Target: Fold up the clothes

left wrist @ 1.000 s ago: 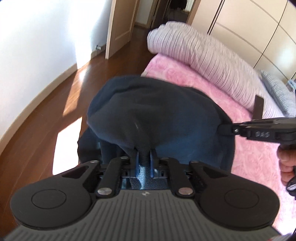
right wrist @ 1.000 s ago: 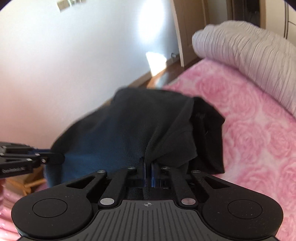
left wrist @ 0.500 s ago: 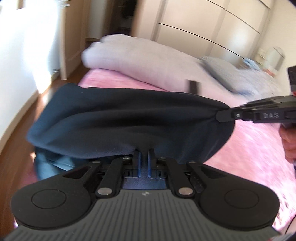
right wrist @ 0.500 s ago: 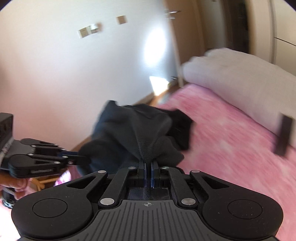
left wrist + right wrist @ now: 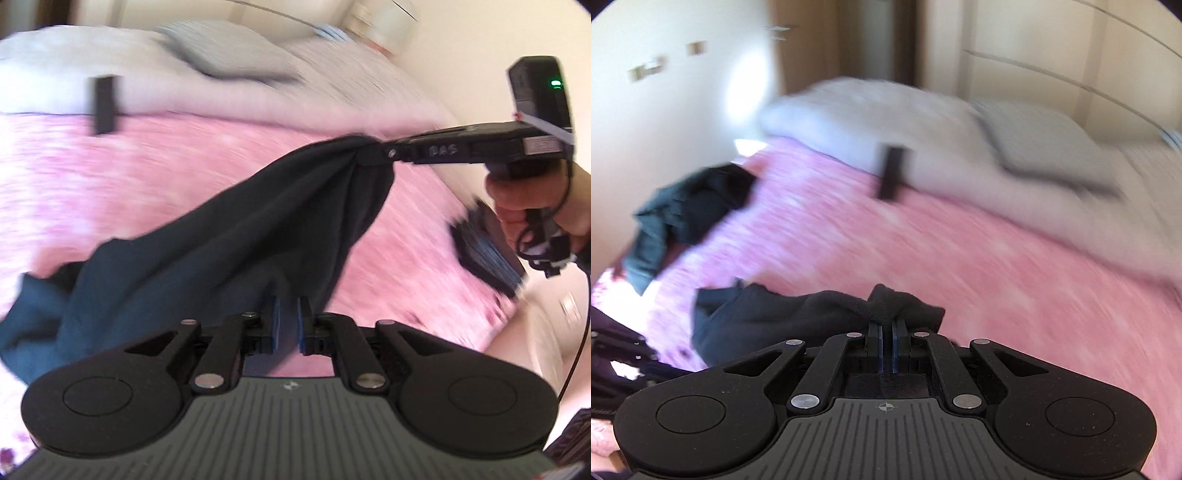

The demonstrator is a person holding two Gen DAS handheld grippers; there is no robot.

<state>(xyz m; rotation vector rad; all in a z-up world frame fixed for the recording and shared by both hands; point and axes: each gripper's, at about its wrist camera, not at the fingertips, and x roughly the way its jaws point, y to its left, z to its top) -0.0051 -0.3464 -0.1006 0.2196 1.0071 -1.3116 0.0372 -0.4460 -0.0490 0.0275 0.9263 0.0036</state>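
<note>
A dark navy garment (image 5: pixel 229 243), soft and fleecy with a matte nap, is hanging in loose folds above the pink bedspread (image 5: pixel 155 173). The right gripper (image 5: pixel 885 332) is pinching one bunched corner between nearly shut pads, and the left gripper (image 5: pixel 287 325) is clamping another edge, its blue pads slightly parted around the cloth. The garment is sagging between them (one end is trailing onto the bedspread). A ribbed grey duvet (image 5: pixel 886 122) is lying behind; motion blur is smearing the bedspread's pattern.
</note>
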